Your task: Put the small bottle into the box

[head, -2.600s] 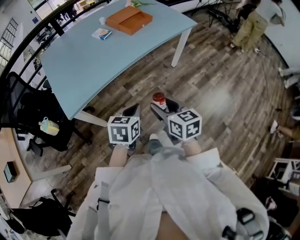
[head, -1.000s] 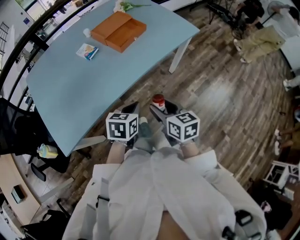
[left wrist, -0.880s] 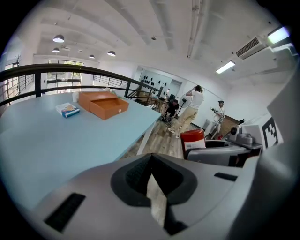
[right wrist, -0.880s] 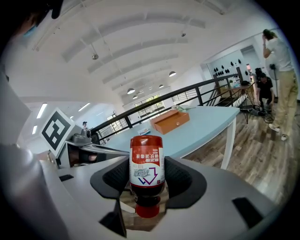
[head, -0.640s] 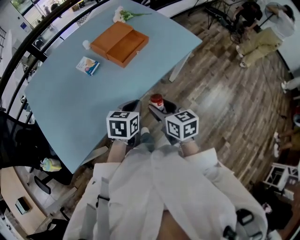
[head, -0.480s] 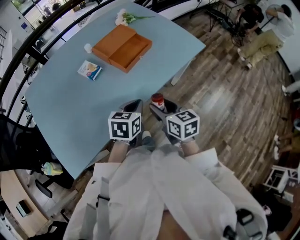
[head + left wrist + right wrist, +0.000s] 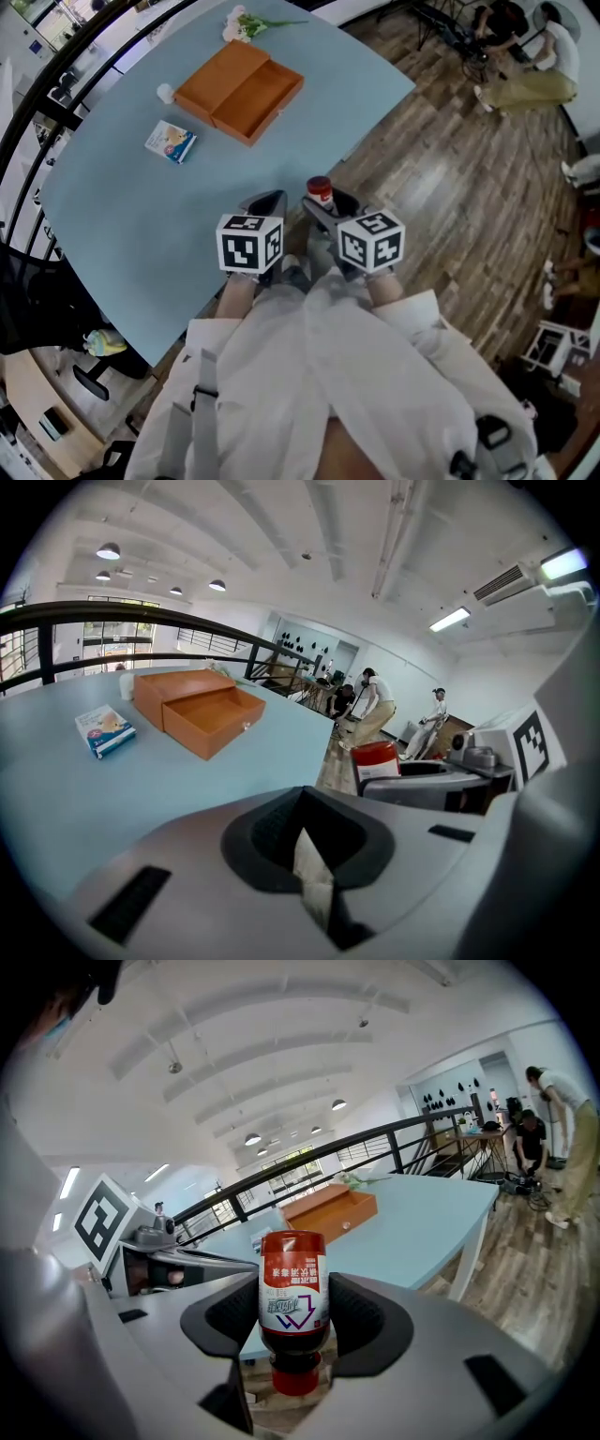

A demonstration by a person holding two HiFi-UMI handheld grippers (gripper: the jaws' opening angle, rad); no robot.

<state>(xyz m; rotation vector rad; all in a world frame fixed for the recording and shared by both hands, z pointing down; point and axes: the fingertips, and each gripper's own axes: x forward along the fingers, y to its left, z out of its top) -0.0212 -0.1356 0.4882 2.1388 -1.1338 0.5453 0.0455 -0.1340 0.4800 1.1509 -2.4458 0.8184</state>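
Red-labelled small bottle (image 7: 293, 1297), cap down, pinched in right tool (image 7: 295, 1326). Empty left tool (image 7: 309, 864) pressed together. Orange box (image 7: 240, 90) lies open on surface (image 7: 131, 216).

Open office mezzanine: desk (image 7: 131, 206), railing (image 7: 141, 612)

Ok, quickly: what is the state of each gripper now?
Left gripper: shut, empty.
Right gripper: shut on the small red-capped bottle with a red label.

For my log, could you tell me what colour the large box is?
Orange-brown box, clearest in the head view.
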